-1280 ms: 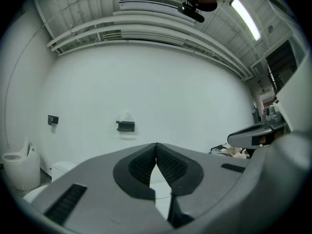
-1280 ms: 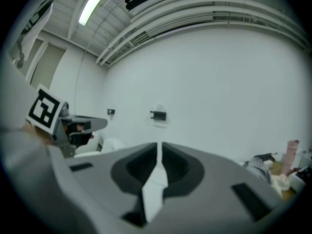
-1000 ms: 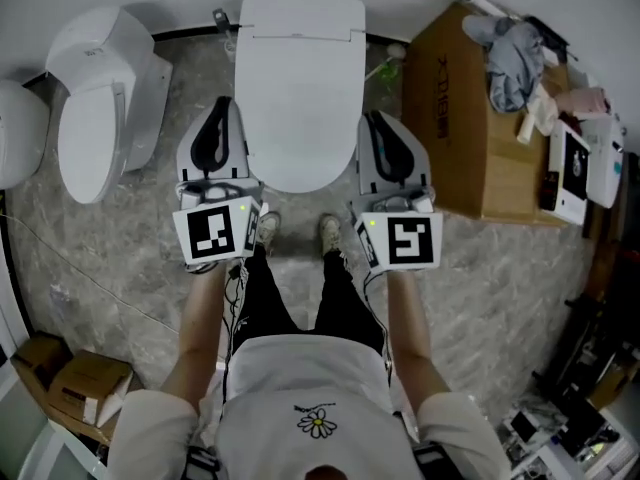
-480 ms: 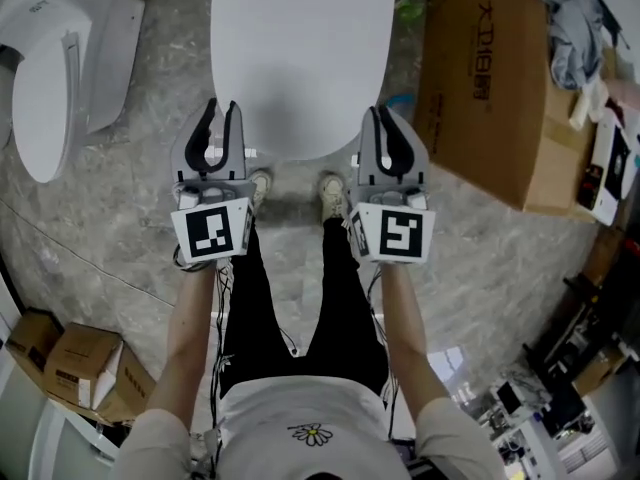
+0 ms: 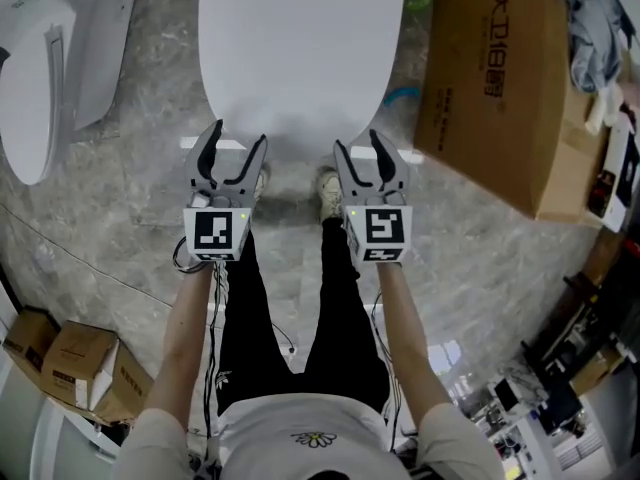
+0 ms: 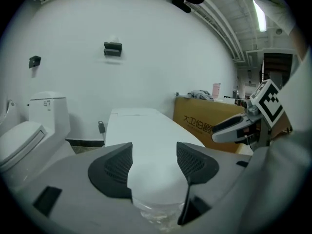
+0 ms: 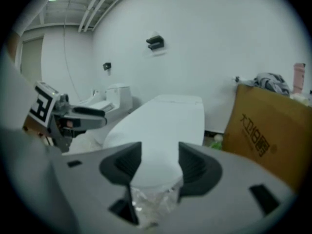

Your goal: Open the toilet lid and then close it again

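The white toilet lid (image 5: pixel 300 48) lies closed, filling the top middle of the head view. Both grippers hover at its front rim, side by side. My left gripper (image 5: pixel 238 140) points at the rim's left part and my right gripper (image 5: pixel 358 143) at its right part. The jaws of both are opening, and no pad presses on anything. In the left gripper view the lid (image 6: pixel 146 135) stretches away beyond the left gripper (image 6: pixel 155 165), and the right gripper (image 6: pixel 239 126) shows alongside. In the right gripper view the lid (image 7: pixel 165 121) lies ahead of the right gripper (image 7: pixel 156 162).
A second white toilet (image 5: pixel 35 58) stands at the left. A large cardboard box (image 5: pixel 500 78) with clothes (image 5: pixel 595 28) on top stands close at the lid's right. Small boxes (image 5: pixel 70 368) sit at the lower left. The person's shoes (image 5: pixel 328 190) stand just before the bowl.
Both grippers have sunk from beside the lid down to its front rim. Their jaws, shut a second ago, now stand apart. The head view has come closer to the toilet.
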The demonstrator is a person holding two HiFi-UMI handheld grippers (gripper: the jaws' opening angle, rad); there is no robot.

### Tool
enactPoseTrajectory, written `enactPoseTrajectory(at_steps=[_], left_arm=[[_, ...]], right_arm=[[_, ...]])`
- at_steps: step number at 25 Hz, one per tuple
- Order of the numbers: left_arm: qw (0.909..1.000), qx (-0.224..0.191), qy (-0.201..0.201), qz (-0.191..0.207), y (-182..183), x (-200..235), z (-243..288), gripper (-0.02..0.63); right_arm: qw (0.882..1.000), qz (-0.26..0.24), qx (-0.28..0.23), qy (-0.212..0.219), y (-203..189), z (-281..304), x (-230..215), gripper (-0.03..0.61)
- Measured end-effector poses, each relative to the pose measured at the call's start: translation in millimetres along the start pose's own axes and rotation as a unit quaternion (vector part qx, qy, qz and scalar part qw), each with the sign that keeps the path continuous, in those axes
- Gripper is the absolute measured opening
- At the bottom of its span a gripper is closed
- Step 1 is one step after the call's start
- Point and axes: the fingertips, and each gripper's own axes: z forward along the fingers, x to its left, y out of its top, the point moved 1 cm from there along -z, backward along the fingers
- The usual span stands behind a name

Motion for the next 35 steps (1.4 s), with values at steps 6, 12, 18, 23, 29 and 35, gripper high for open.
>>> enactPoseTrajectory(at_steps=[6,12,18,23,29,35], left_arm=[[0.9939,0.084,-0.072,0.006,-58.1,-36.8,-4.8,0.301],[0.9899,0.134,-0.042,-0.021,-100.0,-28.7,-10.2,0.324],[0.9855,0.166,-0.028,-0.021,-131.9,-22.4,-12.6,0.324],[0.9860,0.163,-0.026,-0.027,-132.4,-23.8,-4.3,0.324],[0.9860,0.155,-0.047,-0.039,-130.3,-30.6,1.9,0.324],[0.9869,0.150,-0.054,-0.026,-130.0,-34.9,5.1,0.324]], right_arm=[[0.998,-0.021,0.063,0.014,-51.3,6.7,10.4,0.241],[0.994,-0.021,0.103,0.031,-83.8,12.5,21.4,0.245],[0.990,-0.022,0.138,0.032,-106.0,18.6,24.4,0.245],[0.987,-0.025,0.153,0.035,-115.4,22.9,23.3,0.245],[0.988,-0.020,0.150,0.032,-113.1,28.1,21.3,0.245],[0.988,-0.030,0.147,0.045,-110.9,30.9,20.4,0.245]])
